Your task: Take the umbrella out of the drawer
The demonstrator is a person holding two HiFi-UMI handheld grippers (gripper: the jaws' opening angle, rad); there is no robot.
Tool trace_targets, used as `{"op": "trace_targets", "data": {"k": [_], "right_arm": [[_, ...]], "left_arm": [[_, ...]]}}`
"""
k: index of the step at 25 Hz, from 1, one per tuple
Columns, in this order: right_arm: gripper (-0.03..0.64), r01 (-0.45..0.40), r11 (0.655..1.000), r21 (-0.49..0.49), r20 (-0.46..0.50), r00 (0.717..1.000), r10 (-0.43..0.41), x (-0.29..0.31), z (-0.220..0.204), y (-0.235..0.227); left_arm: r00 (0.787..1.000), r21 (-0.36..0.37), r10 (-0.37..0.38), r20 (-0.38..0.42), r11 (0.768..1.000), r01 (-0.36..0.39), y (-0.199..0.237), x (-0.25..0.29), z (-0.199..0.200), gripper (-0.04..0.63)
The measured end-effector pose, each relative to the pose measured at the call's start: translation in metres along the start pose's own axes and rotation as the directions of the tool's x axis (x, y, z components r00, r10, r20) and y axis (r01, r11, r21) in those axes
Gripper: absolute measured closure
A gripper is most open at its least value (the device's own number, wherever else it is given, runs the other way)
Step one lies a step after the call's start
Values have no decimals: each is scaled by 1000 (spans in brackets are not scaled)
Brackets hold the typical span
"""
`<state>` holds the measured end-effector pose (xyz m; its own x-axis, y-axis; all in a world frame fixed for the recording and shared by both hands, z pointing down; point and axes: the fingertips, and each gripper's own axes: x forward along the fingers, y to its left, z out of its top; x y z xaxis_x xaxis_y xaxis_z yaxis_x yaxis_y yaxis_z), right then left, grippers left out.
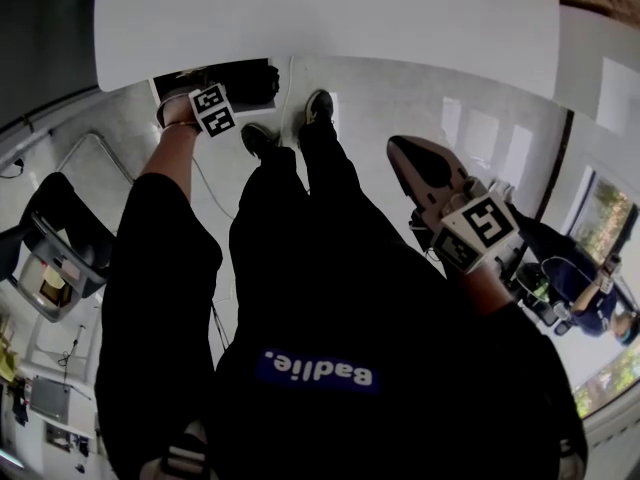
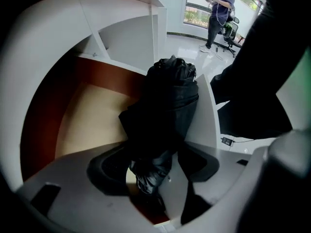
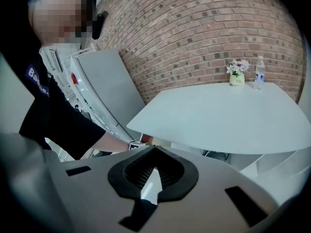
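A folded black umbrella lies in the open drawer, leaning against its white right wall. My left gripper points straight down into the drawer with its jaws wide. The umbrella's near end sits between the pads without being pinched. From the head view, the left gripper's marker cube hangs over the drawer under the table. My right gripper is held out to the right, away from the drawer. In the right gripper view its jaws meet at the tips, with nothing between them.
The white table top overhangs the drawer. A flower pot and a bottle stand on it near the brick wall. My feet are beside the drawer. A chair is to the left, and another person stands by the window.
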<state>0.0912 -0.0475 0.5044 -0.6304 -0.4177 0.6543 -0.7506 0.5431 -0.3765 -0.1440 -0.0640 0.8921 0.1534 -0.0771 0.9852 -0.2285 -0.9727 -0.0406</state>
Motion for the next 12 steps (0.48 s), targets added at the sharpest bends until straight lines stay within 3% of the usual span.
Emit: {"op": "trace_targets", "data": {"k": [5, 12], "right_arm": [[588, 16, 1000, -4, -18, 1000, -16, 2, -5, -3], [588, 34, 999, -4, -33, 999, -34, 6, -5, -9]], "left_arm": [[998, 122, -43, -40, 991, 48, -3, 12, 4, 278], [989, 202, -122, -85, 970, 137, -11, 26, 4, 304]]}}
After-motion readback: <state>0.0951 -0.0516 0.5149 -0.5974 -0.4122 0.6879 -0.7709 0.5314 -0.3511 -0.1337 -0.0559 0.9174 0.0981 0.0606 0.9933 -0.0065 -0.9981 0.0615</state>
